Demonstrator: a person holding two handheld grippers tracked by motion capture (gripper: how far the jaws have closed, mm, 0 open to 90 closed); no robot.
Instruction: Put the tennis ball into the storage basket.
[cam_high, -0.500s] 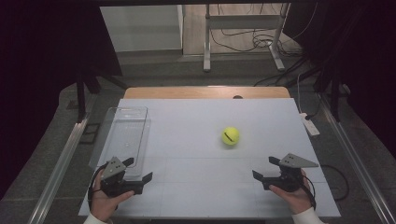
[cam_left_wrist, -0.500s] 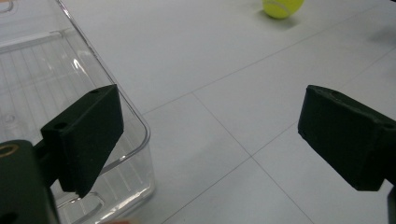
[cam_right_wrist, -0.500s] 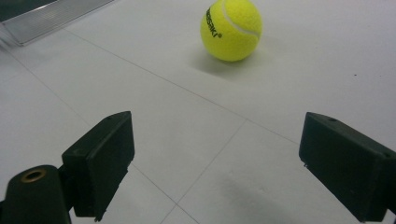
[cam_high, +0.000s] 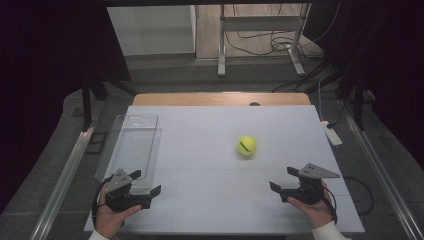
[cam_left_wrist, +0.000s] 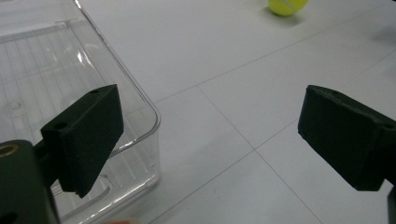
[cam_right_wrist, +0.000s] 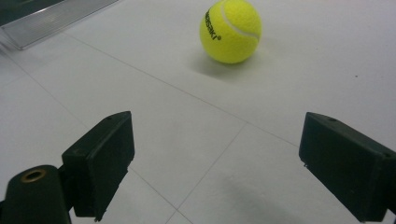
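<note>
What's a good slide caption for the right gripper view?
Right tool, jaws open and empty, faces a yellow tennis ball resting on the white table.

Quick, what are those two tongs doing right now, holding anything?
Left tongs: open, holding nothing, beside the clear tray.
Right tongs: open, holding nothing; the tennis ball lies apart on the table.

White table (cam_high: 200, 210), grey floor (cam_high: 165, 75) (cables (cam_high: 260, 47))

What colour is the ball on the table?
The tennis ball is yellow-green with a white seam and black lettering, clearest in the right gripper view.
</note>
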